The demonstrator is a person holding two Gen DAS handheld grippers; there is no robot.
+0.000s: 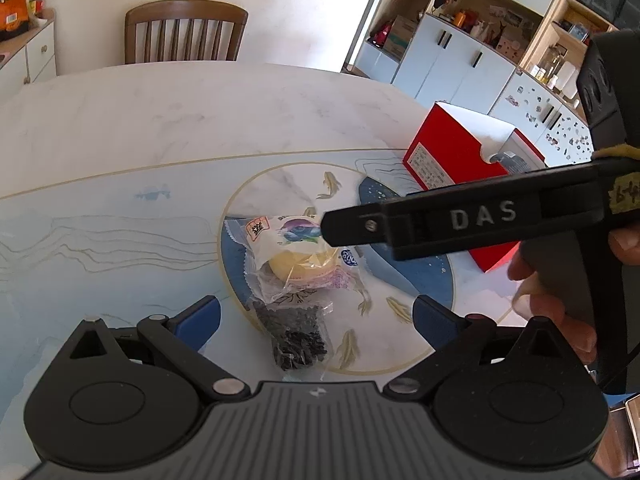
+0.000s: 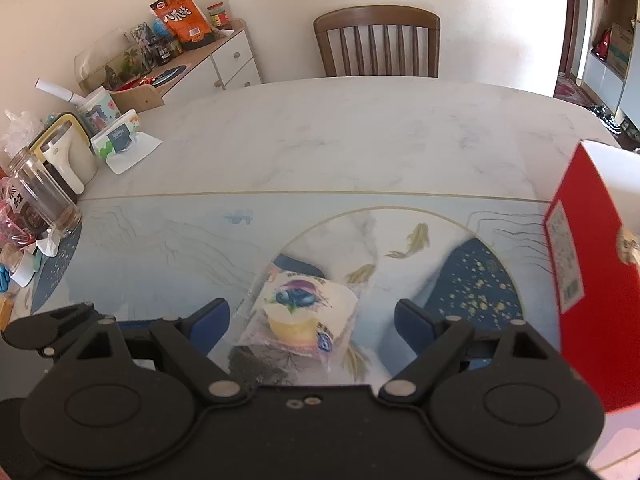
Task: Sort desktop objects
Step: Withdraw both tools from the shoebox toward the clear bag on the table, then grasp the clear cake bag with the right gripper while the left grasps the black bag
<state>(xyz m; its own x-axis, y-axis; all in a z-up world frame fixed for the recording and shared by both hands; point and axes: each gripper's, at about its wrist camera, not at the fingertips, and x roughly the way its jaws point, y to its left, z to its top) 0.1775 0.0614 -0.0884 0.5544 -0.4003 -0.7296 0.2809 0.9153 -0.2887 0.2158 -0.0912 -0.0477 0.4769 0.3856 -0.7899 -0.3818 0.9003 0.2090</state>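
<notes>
Here the wrapped cake packet point(image 2: 304, 316) lies on the fish-patterned table mat point(image 2: 420, 240), between the spread blue fingers of the right gripper point(image 2: 312, 320), while the left gripper point(image 1: 316, 316), equally released, hovers nearer over the dark granule sachet point(image 1: 298, 336).

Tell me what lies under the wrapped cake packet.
The cake packet overlaps one end of a clear bag of black seeds on the fish-print table mat; whatever else it covers stays hidden.

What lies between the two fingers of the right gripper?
In the right wrist view, the blueberry cake packet lies on the mat between the open right gripper fingers; contact cannot be told.
</notes>
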